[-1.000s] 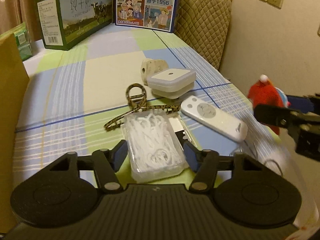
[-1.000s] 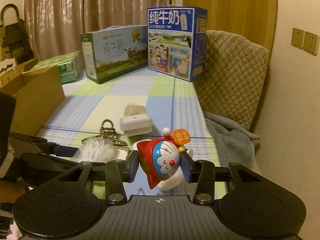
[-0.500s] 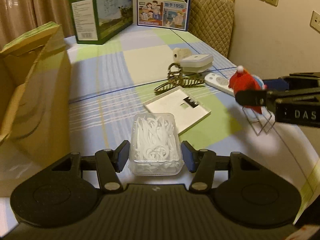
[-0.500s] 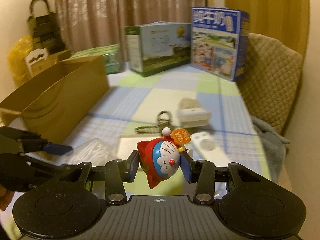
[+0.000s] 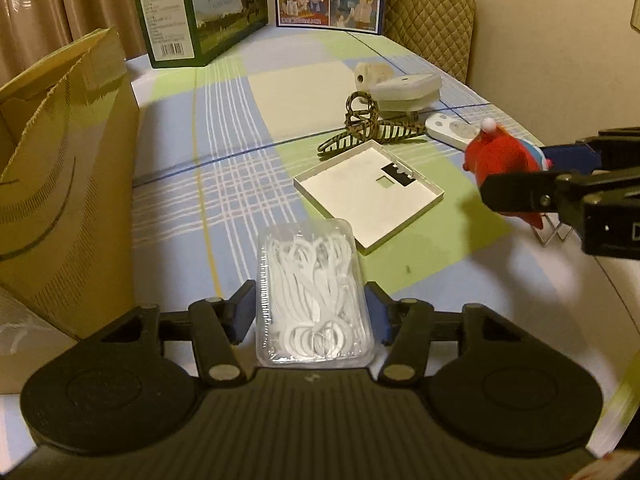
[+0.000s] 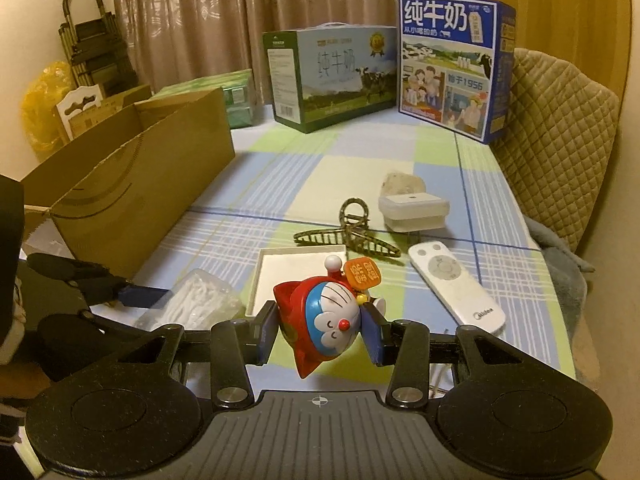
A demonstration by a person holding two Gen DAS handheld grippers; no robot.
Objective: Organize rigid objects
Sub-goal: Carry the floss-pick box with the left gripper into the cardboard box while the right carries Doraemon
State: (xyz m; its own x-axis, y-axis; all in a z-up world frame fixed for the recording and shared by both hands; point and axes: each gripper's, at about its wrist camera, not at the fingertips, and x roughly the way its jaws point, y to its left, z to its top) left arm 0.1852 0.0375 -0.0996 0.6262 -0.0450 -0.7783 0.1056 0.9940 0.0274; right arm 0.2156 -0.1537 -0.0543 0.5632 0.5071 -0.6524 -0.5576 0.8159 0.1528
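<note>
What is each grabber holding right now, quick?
Left gripper: closed on the clear box of floss picks.
Right gripper: closed on the Doraemon toy.

So the surface is a bed or mattress with a checked sheet (image 6: 360,168) in blue, green and cream. Lying on it: a white shallow tray (image 5: 368,196), a striped hair claw (image 5: 370,132) just behind it, a white remote (image 6: 456,288) to the right, and a white lidded box (image 6: 414,212) with a beige lump (image 6: 400,184) behind it. A cardboard box (image 6: 132,184) sits along the left side. Two milk cartons, one green (image 6: 332,76) and one blue (image 6: 452,64), stand at the far end.
</note>
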